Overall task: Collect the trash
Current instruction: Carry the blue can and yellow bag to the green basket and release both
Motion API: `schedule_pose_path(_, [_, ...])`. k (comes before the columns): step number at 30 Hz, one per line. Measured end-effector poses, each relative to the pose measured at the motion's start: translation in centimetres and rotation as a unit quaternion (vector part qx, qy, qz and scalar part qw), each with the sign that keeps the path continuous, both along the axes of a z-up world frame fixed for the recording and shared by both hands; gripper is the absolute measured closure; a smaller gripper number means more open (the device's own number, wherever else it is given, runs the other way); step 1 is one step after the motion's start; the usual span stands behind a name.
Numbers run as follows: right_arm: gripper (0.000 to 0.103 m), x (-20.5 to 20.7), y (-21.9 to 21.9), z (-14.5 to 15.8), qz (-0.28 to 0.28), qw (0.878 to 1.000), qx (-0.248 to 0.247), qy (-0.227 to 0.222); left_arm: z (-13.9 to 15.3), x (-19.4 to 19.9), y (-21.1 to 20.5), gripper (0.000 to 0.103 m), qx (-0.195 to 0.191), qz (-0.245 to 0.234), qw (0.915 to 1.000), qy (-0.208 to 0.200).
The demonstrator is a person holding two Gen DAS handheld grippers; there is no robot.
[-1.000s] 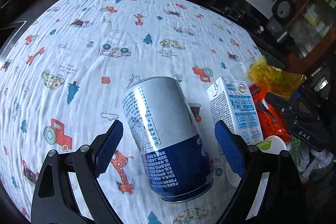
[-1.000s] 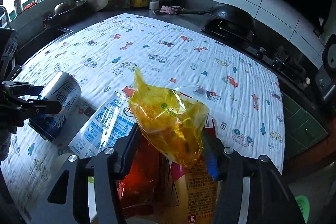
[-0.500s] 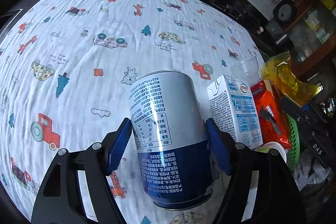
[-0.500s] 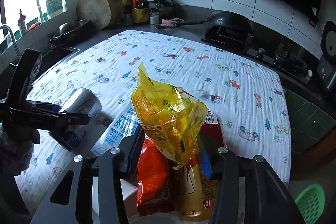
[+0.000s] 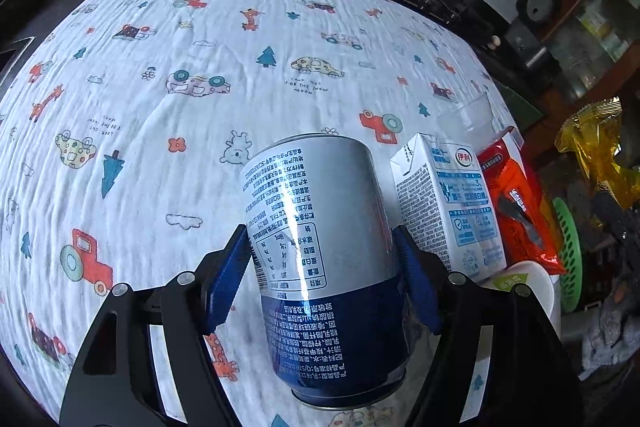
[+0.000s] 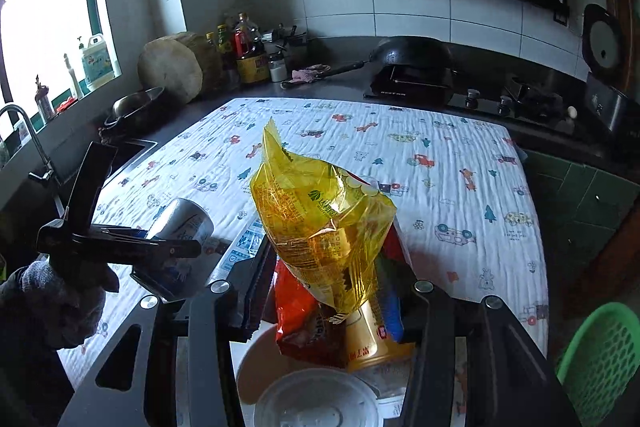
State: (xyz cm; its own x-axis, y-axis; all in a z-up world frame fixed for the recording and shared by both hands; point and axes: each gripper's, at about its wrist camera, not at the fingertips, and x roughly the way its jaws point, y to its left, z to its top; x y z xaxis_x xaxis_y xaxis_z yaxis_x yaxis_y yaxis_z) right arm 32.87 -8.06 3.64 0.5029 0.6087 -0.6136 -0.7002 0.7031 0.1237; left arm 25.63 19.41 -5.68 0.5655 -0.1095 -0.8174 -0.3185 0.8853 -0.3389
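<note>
Two hand-held grippers clamped: left [image 5: 322, 269] on can [image 5: 320, 251], right [image 6: 326, 291] on yellow wrapper [image 6: 320, 223], near cloth's [image 5: 160, 107] edge.

Counter w/ cartoon-print cloth [image 5: 200, 39]; on it milk carton [image 5: 448, 207], red wrapper [image 5: 520, 219], white cup [image 5: 532, 283].

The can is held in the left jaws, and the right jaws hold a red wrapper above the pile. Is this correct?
One mistake: the wrapper in the right jaws is yellow, not red, as the right wrist view shows. The can is indeed held in the left jaws.
</note>
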Motion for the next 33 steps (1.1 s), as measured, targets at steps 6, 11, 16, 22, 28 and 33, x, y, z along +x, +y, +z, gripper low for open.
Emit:
schedule_pose_path(6, [0.058, -0.4, -5.4, 0.1, -0.061, 0.998, 0.013, 0.006, 2.3, -1.4, -1.2, 0.033, 0.0, -0.023, 0.9994, -0.026])
schedule_pose_path(11, [0.058, -0.4, -11.0, -0.5, -0.122, 0.992, 0.011, 0.009, 5.2, -1.8, -3.5, 0.033, 0.008, -0.057, 0.9971, -0.05])
schedule_pose_path(16, [0.058, -0.2, -18.4, -1.4, -0.197, 0.98, -0.001, 0.013, 8.2, -1.3, -7.7, 0.033, 0.014, -0.106, 0.9913, -0.076])
schedule_pose_path(22, [0.058, 0.4, -27.4, -3.4, -0.284, 0.958, -0.028, 0.028, 10.8, 0.7, -14.7, 0.033, 0.009, -0.181, 0.9785, -0.099])
schedule_pose_path(28, [0.057, 1.6, -33.8, -6.3, -0.343, 0.937, -0.037, 0.058, 11.5, 3.2, -21.8, 0.033, 0.009, -0.24, 0.9655, -0.101])
schedule_pose_path(33, [0.054, 2.9, -36.8, -8.3, -0.369, 0.926, -0.035, 0.075, 11.6, 5.6, -27.6, 0.033, 0.007, -0.283, 0.9543, -0.096])
